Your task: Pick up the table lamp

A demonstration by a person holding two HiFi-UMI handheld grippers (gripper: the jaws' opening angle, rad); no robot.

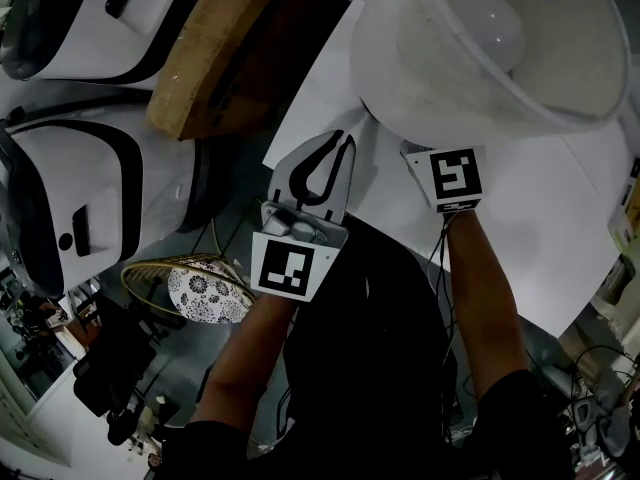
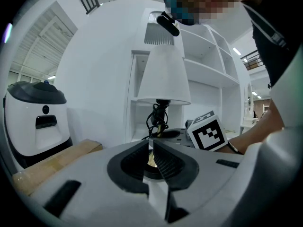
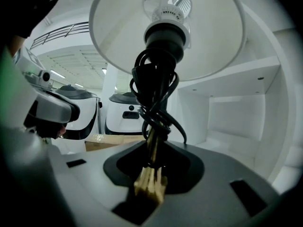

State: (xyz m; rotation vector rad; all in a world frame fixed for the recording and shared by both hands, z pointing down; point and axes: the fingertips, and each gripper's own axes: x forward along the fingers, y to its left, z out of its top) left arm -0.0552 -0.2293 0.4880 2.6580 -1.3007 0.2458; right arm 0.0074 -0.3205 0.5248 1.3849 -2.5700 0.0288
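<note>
Table lamp gripped at its stem by right hand-held gripper, left hand-held gripper closed, empty.

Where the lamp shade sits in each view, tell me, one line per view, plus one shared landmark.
Head view: lamp shade at top right, seen from above.
Left gripper view: lamp shade at centre, upright.
Right gripper view: lamp shade across the top, seen from below.
Shared landmark: brown block, upper left, lower left, left of centre.
</note>
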